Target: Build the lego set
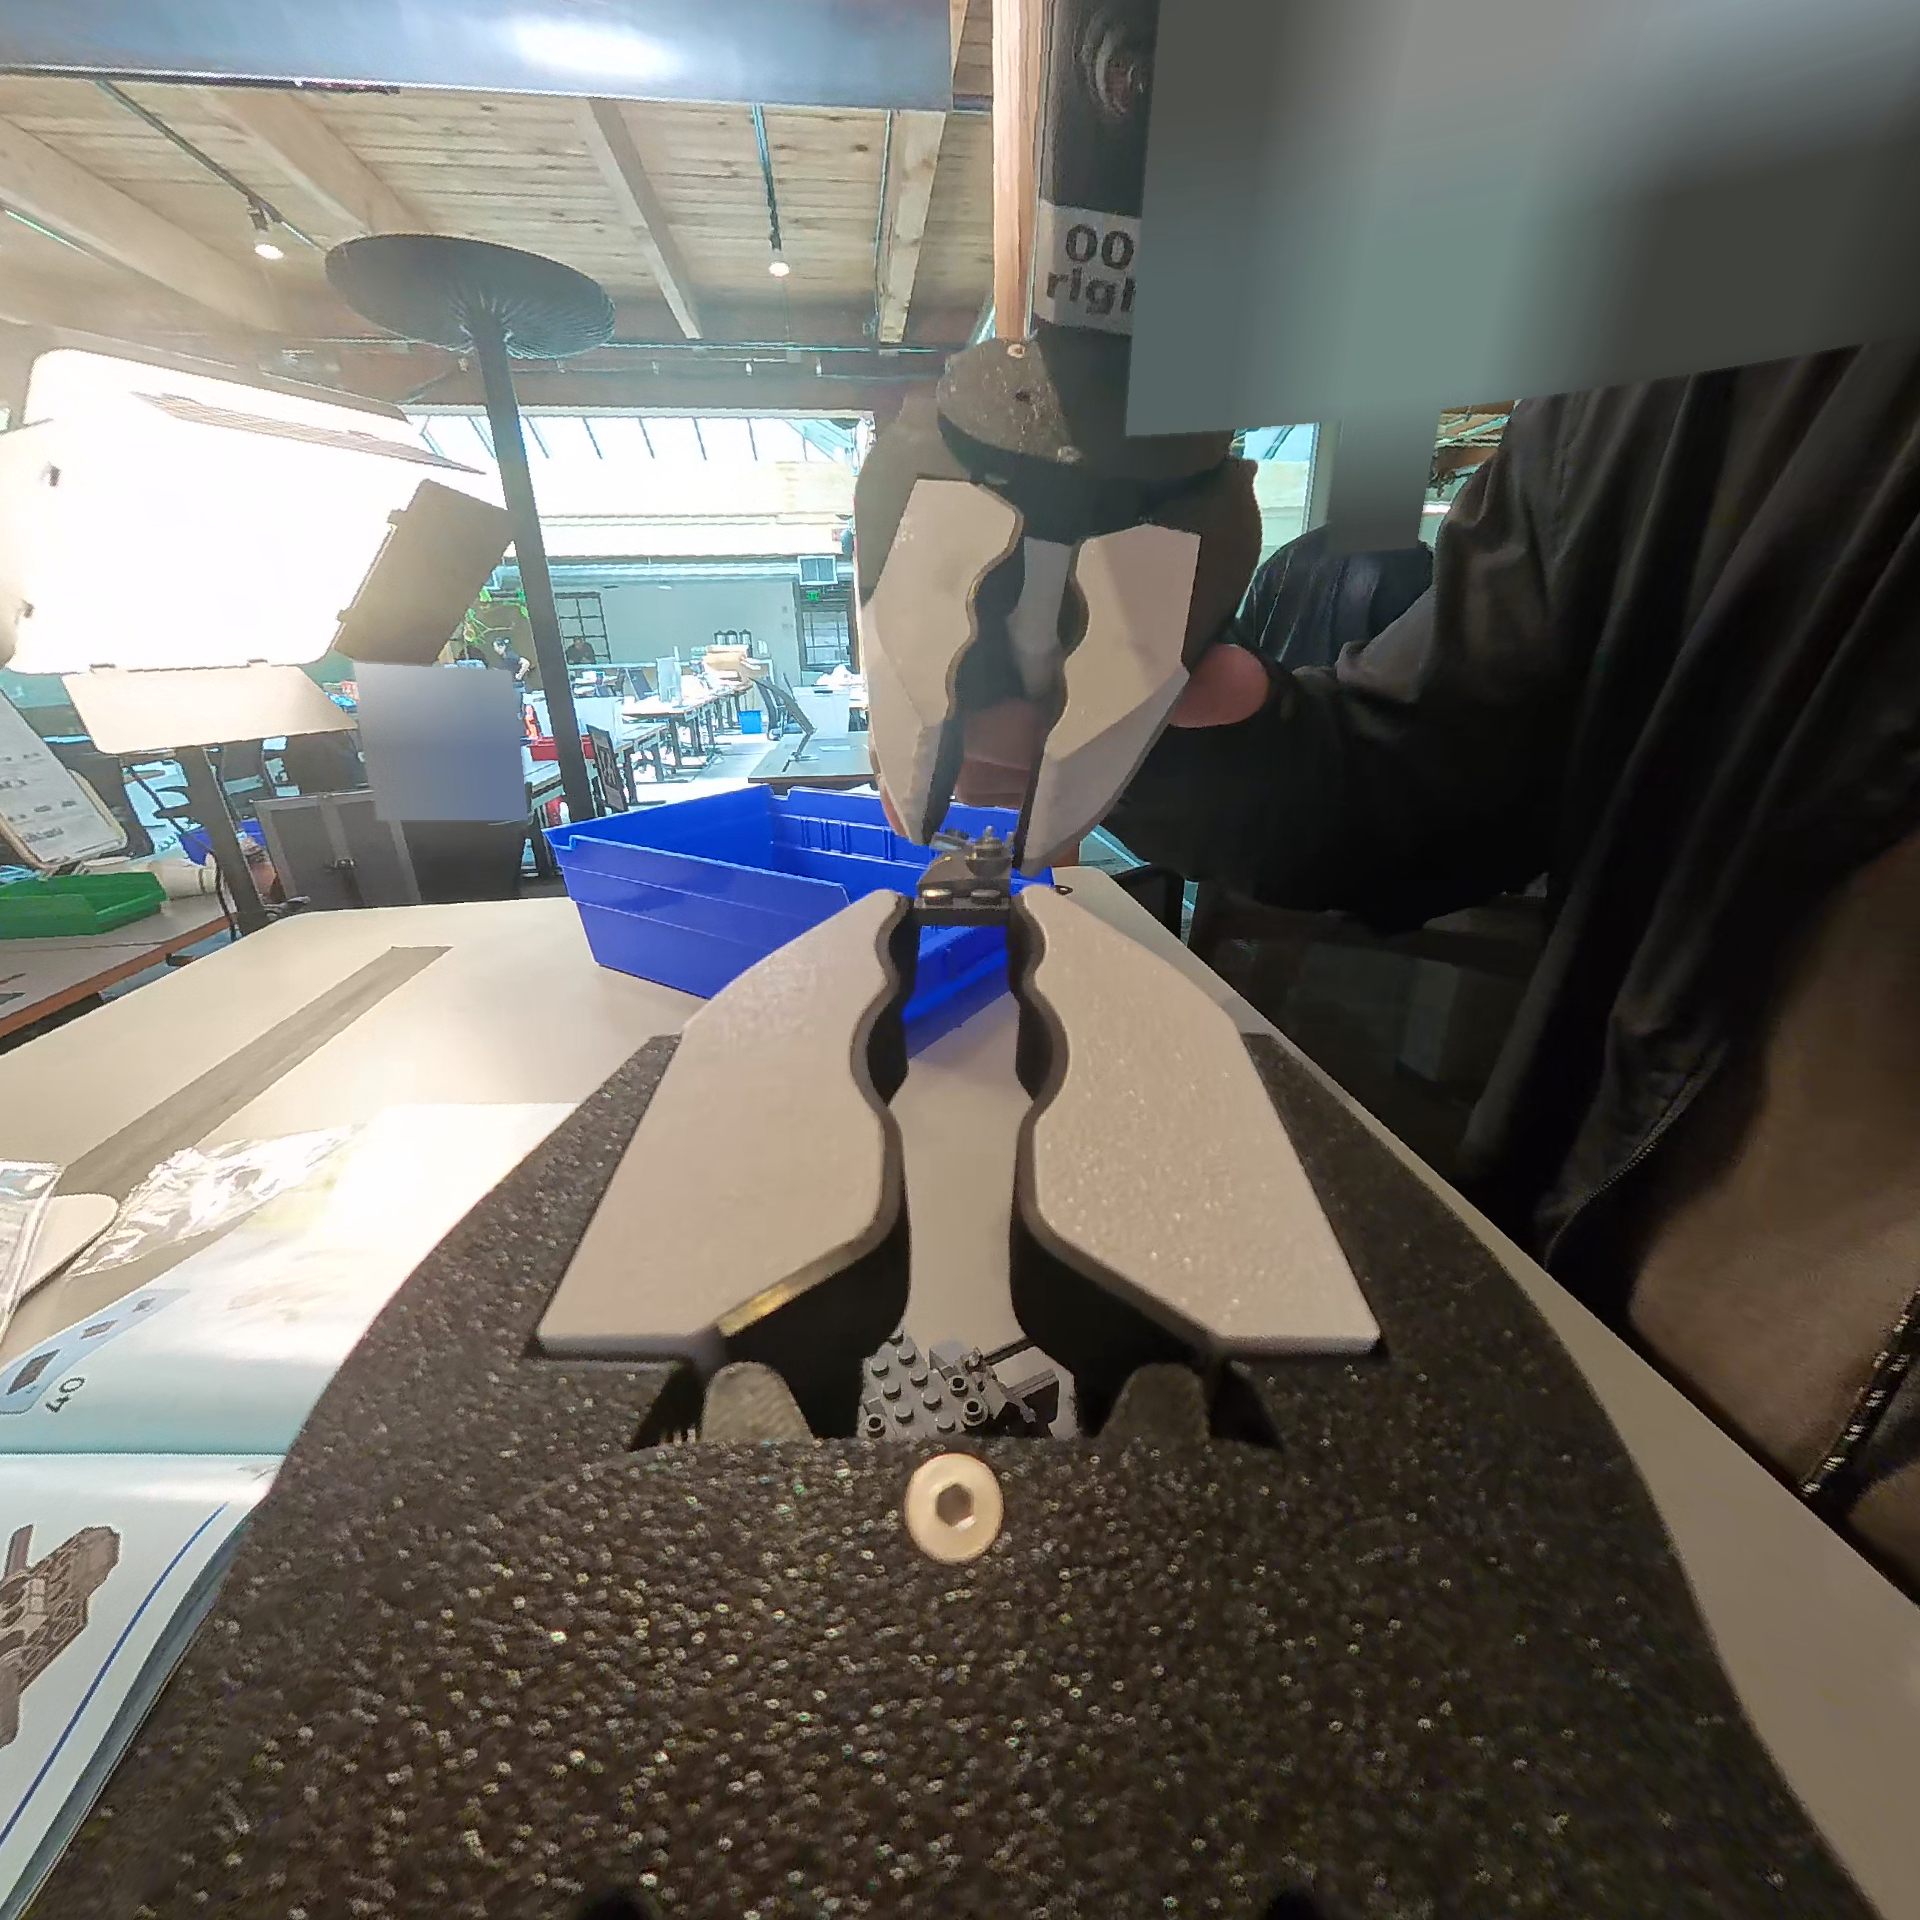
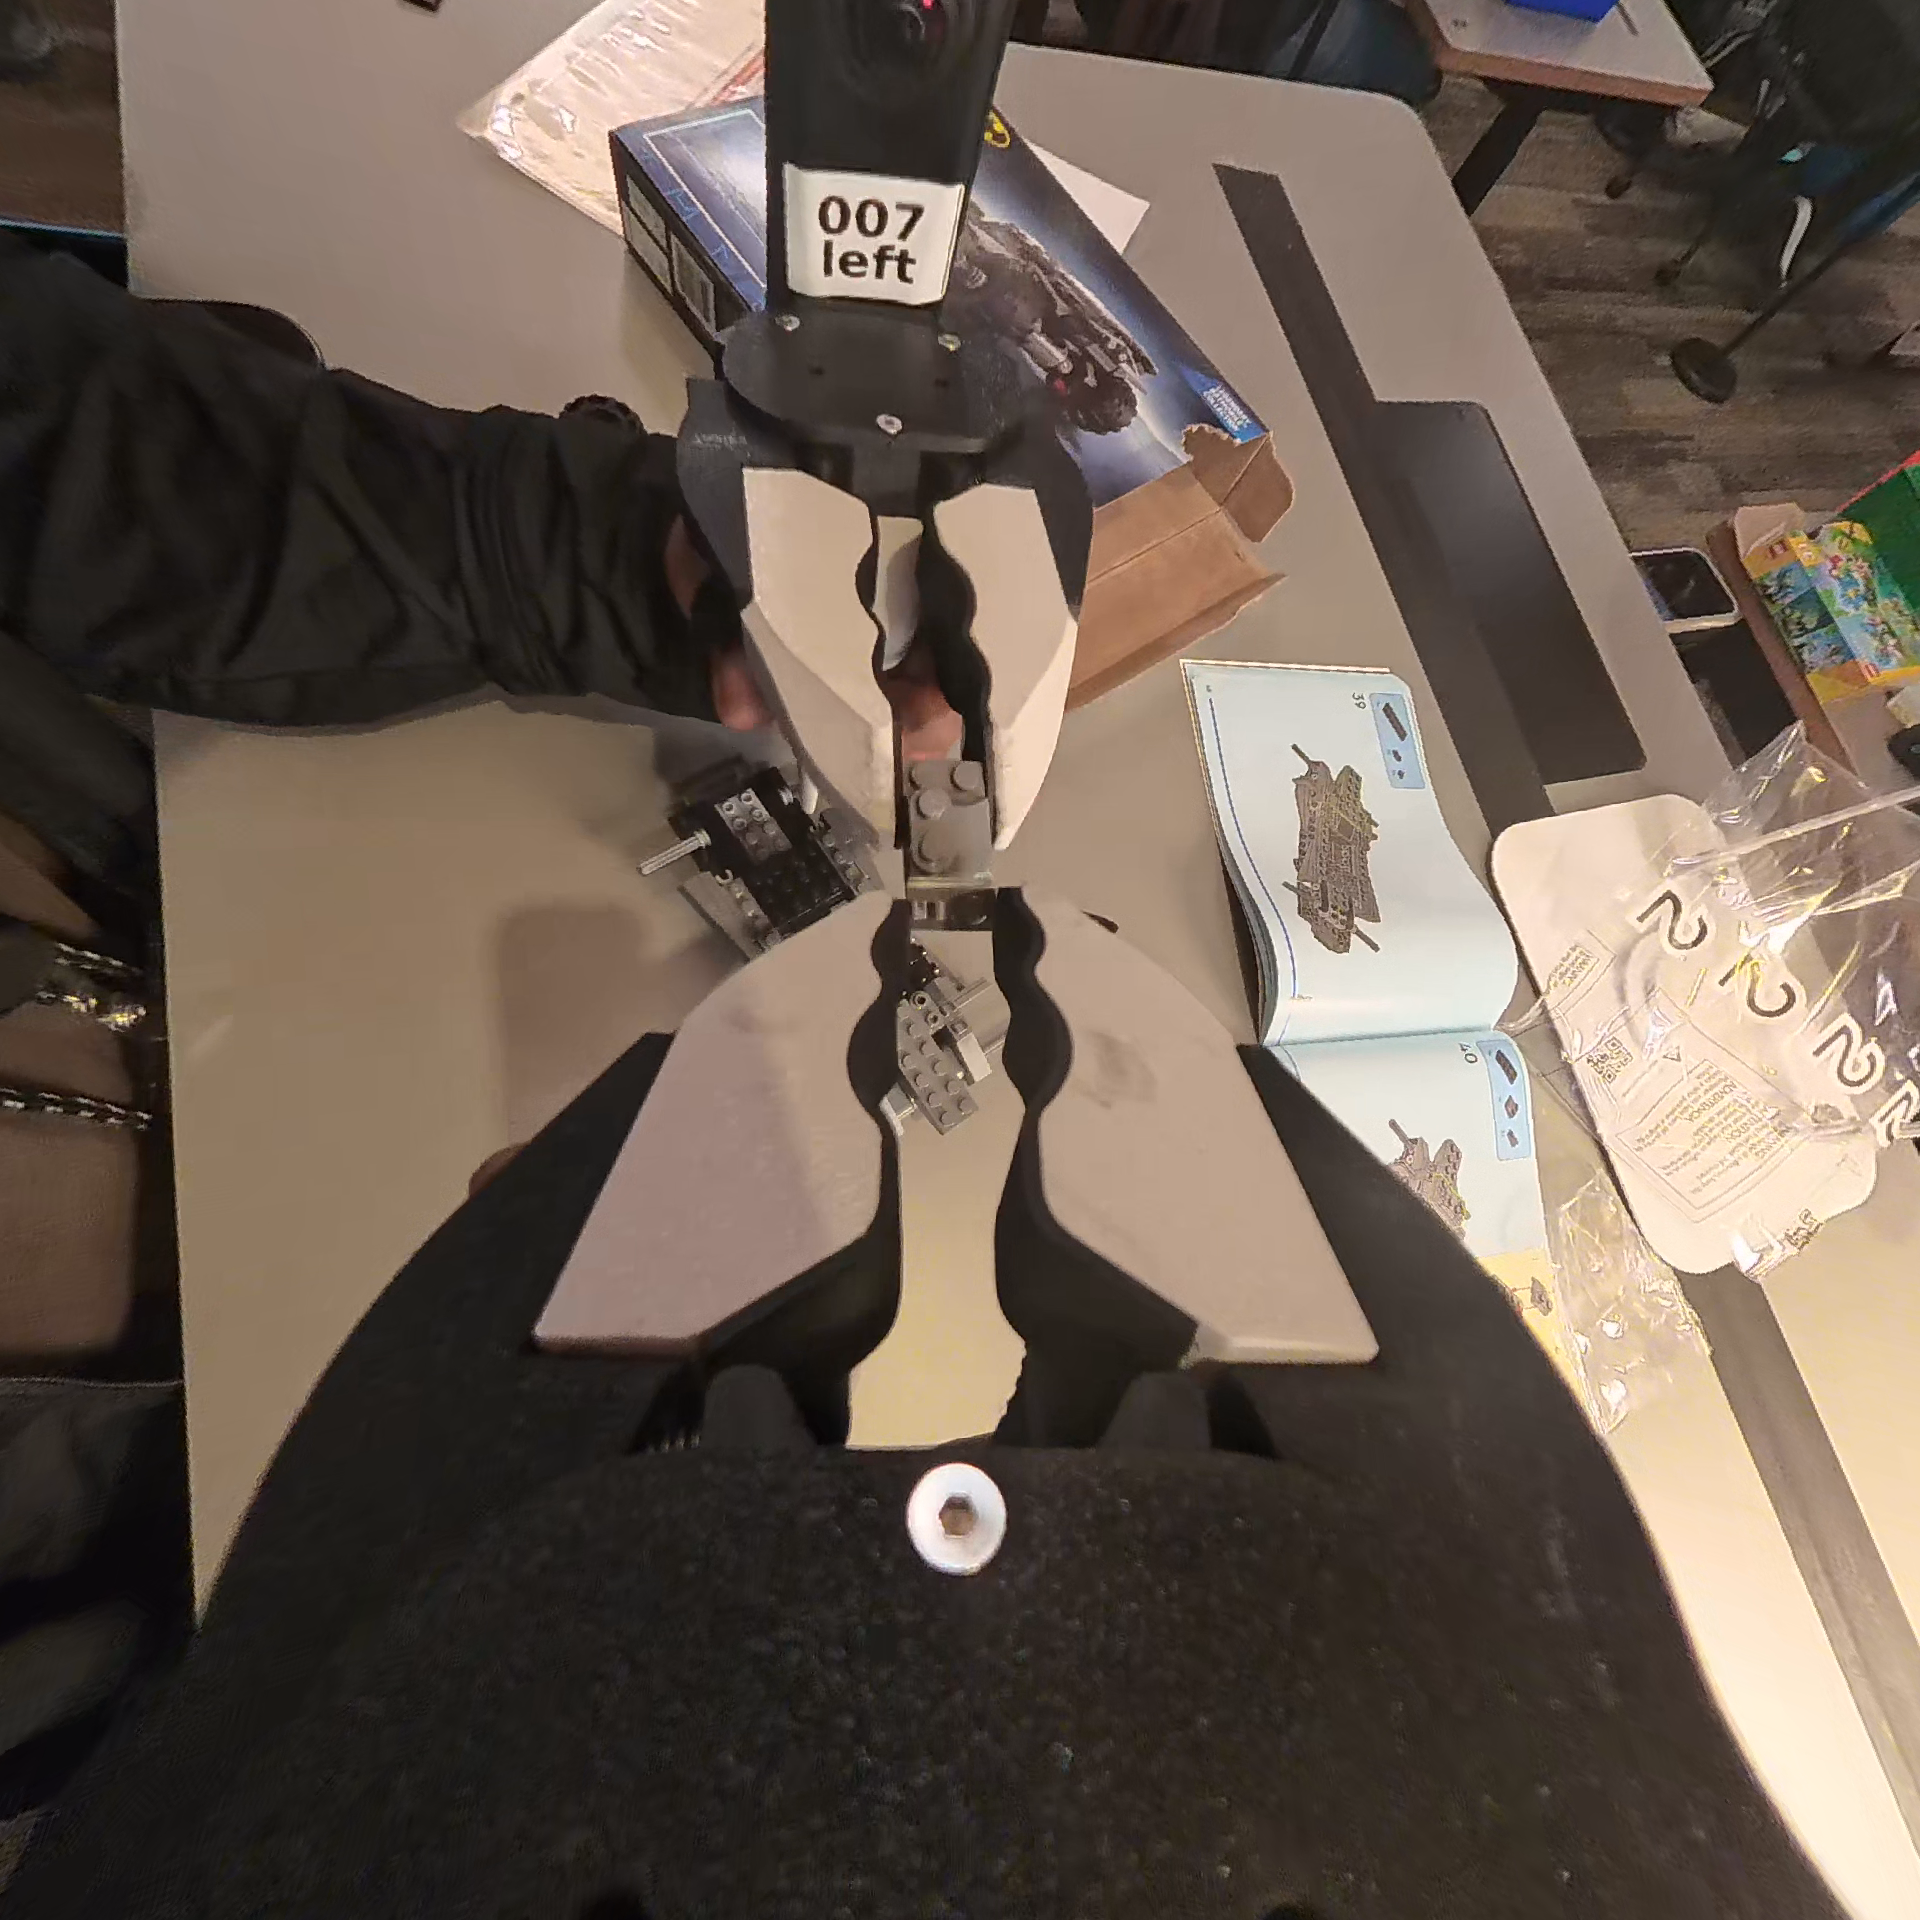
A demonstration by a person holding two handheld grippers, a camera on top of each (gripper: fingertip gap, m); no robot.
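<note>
Left gripper [image 1: 961, 912] clamps a grey studded plate [image 2: 943, 821]. Right gripper [image 2: 948, 902], tip to tip, pinches a small grey piece [image 1: 971, 857] above it. Joining appears underway.

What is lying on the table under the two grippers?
Two part-built brick models lie on the table, one black and grey, one grey. The right gripper and left gripper cover parts of both.

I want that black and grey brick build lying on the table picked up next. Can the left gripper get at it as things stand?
Probably not yet. The left gripper is shut on a small grey brick piece, which the right gripper also grips. The brick build lies uncovered on the table just below.
</note>
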